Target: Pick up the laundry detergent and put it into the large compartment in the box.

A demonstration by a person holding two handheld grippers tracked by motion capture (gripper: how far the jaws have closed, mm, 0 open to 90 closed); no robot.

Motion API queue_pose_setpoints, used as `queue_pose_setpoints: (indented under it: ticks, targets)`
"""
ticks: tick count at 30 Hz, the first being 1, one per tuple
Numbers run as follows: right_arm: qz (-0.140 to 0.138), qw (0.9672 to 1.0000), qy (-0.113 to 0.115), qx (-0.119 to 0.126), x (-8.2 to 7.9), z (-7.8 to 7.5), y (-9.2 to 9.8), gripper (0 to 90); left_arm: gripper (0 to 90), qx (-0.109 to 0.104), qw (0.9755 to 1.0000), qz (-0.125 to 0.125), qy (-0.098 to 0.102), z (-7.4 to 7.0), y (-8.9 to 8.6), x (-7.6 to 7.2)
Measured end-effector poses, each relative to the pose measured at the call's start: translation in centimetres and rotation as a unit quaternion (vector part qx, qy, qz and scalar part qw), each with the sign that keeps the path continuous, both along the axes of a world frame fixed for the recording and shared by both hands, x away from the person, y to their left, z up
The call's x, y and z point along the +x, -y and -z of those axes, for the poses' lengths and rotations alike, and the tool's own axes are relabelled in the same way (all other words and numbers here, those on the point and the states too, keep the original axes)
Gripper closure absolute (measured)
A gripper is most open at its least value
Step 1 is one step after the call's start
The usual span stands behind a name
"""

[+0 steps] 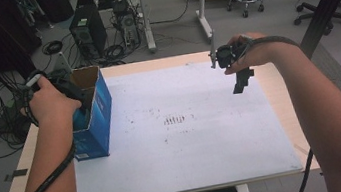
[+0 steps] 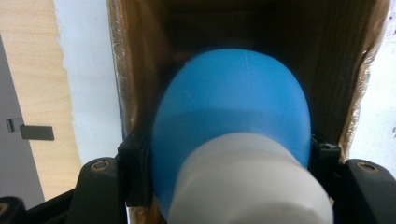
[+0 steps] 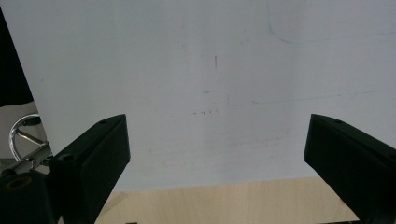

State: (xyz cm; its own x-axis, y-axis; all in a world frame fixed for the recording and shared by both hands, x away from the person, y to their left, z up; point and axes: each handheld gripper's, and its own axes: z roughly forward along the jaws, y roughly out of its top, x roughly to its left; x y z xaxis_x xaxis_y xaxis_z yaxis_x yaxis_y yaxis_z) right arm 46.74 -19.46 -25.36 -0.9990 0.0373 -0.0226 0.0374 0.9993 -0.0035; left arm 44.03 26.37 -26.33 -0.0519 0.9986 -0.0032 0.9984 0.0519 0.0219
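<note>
Clamping blue bottle [image 2: 233, 107] inside box [image 2: 130, 70]

Left tool [image 1: 77, 96] tipped downward, jaws clamped, right tool [image 1: 239, 78] raised, pointing down, jaws spread wide

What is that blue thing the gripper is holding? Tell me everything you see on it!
The blue thing is smooth and rounded like a dome, with a matte plastic look. A whitish cylindrical part joins it nearest the camera; what the object is cannot be told. The left gripper is shut on it, a black jaw pressing each side. It is held at the open top of the box, with brown cardboard walls around it. The box stands at the left edge of the white board.
</note>
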Motion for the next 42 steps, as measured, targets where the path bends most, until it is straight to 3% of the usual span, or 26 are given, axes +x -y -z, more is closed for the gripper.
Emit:
queue_pose_setpoints:
  ticks: [21,42]
  targets:
    - [0.004,1.0,-0.003,0.0,0.0,0.4,0.2,7.0,36.7,-0.004,0.9999,0.002,-0.015,1.5,0.2,0.2]
    - [0.001,1.0,-0.006,0.003,0.2,0.7,-0.3,7.0,36.6,-0.005,0.9999,0.004,-0.01,1.8,0.1,0.3]
